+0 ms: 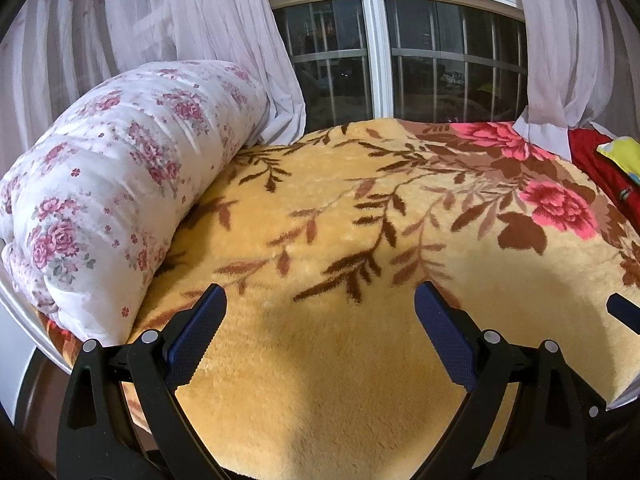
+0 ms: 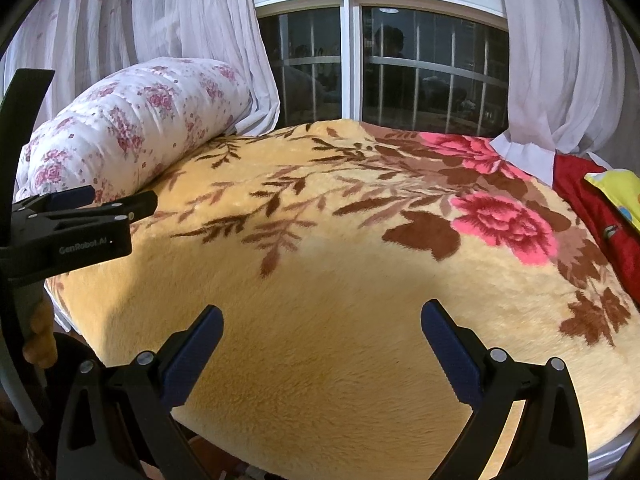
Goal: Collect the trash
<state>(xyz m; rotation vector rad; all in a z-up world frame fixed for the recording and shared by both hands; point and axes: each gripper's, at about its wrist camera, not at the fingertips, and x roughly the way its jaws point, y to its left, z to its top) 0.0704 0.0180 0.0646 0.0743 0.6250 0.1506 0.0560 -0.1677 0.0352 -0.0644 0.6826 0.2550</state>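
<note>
Left claw released, level over yellow blanket, right claw released alongside, both empty

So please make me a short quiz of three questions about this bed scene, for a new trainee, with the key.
1. True or false: the left gripper holds a piece of trash.
2. What lies on the yellow floral blanket at its left side? A) a rolled floral quilt B) a trash bag C) a bottle
3. Fill in: behind the bed, between the white curtains, is a dark ___.

Key
1. False: its jaws stand apart with nothing between them, like those of the right gripper.
2. A, the rolled floral quilt.
3. window.
</note>
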